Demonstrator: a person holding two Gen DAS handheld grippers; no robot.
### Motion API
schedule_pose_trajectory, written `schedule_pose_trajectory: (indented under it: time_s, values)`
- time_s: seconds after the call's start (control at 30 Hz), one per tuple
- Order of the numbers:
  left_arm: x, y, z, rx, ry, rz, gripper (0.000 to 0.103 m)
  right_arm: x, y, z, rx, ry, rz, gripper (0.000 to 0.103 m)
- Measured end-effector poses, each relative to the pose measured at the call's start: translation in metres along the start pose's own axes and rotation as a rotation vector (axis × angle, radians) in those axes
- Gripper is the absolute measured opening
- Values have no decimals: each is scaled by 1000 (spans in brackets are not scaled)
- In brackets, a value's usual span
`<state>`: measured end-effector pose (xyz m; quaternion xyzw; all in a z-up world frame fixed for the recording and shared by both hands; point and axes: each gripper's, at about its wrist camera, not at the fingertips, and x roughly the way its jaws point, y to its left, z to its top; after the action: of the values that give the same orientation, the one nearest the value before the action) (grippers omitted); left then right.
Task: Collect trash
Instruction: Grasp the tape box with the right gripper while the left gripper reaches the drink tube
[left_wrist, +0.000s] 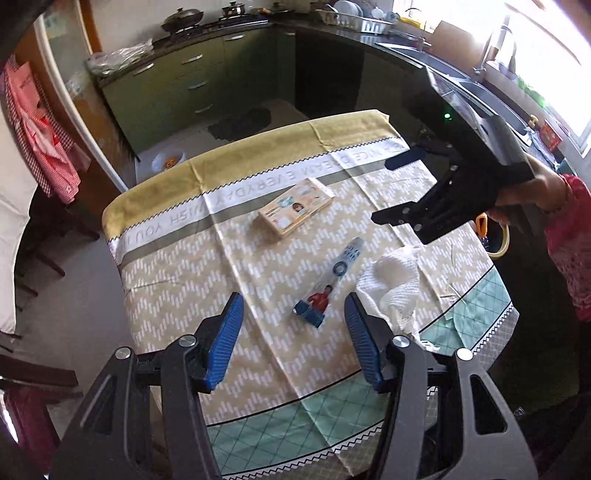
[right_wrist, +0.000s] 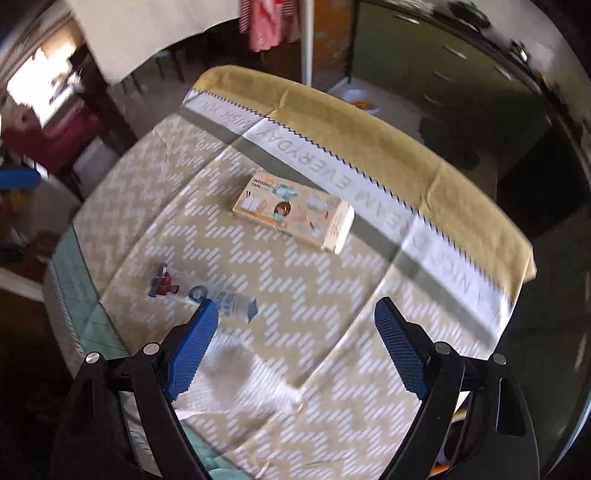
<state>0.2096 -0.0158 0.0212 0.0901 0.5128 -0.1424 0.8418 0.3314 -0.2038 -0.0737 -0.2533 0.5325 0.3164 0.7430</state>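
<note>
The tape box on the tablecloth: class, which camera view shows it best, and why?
The right wrist view. The tape box lies near mid-frame there, large and unobstructed, its lid print partly readable despite some blur. The left wrist view shows the same box sharper but smaller, farther up the tablecloth, its print too small to read.

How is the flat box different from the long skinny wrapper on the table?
The box is wide, flat and pale yellow; the wrapper is long, narrow, blue and red. The box lies near the cloth's mustard border; the wrapper lies nearer the left gripper. Both show a pictured person and lie untouched.
</note>
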Motion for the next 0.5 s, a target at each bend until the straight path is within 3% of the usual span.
schedule_pose_trajectory:
  time_s: [0.07,0.2,0.5]
  values:
    - [3,18,-8,-32,3,-4,54,21,7,25,-106,70,-7,86]
    - [13,39,-18,-75,21,-14,54,55,5,52,-184,150,23,86]
    - [35,50,-16,-89,63,-14,54,113,-12,102,-231,228,159,90]
